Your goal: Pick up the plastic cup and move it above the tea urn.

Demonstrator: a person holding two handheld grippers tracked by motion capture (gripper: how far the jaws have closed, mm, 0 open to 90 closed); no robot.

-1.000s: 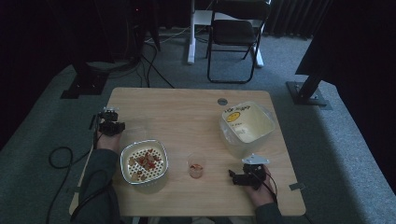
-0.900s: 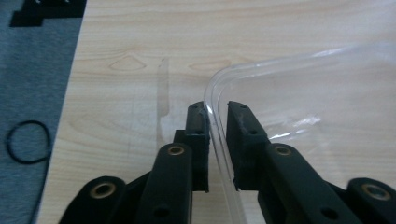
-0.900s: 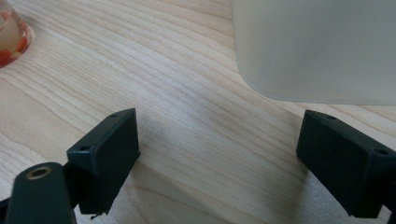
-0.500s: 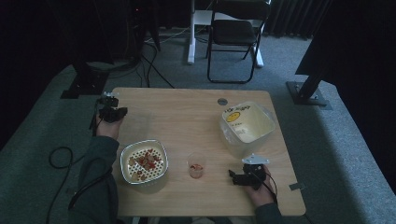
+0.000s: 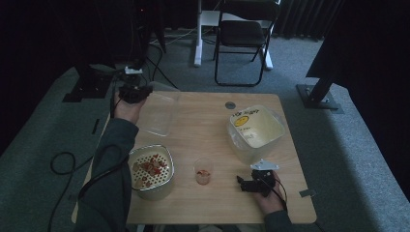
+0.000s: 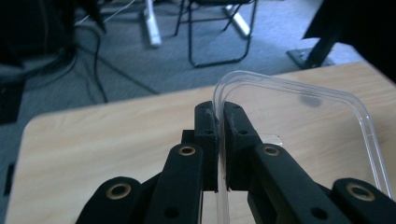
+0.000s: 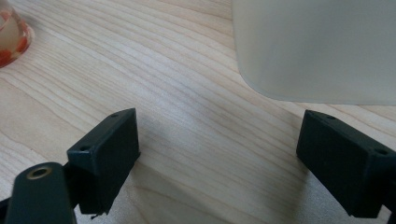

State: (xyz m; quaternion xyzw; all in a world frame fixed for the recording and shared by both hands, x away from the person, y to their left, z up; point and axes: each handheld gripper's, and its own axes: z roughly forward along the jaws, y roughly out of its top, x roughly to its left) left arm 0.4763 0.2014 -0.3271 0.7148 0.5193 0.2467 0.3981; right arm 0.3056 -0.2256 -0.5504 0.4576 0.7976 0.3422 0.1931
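- Left gripper (image 6: 219, 126): its jaws are clamped on the rim of a clear lid (image 6: 299, 121), the thin plastic edge pinched between the two pads.
- In the high view this gripper (image 5: 136, 92) holds the lid (image 5: 157, 113) tilted, at the table's (image 5: 203, 121) far left corner.
- Right gripper (image 7: 219, 154): jaws spread wide with only bare wood between them, gripping nothing.
- In the high view it (image 5: 249, 183) sits low at the near right of the table, just in front of the tub (image 5: 256, 130).
- The pale wall of the tub (image 7: 317, 46) stands just past the right jaw.
- A small cup (image 5: 203, 170) with red bits stands between the right gripper and a strainer bowl (image 5: 151, 171).
- The strainer bowl, holding red pieces, sits near the left forearm (image 5: 109, 164).
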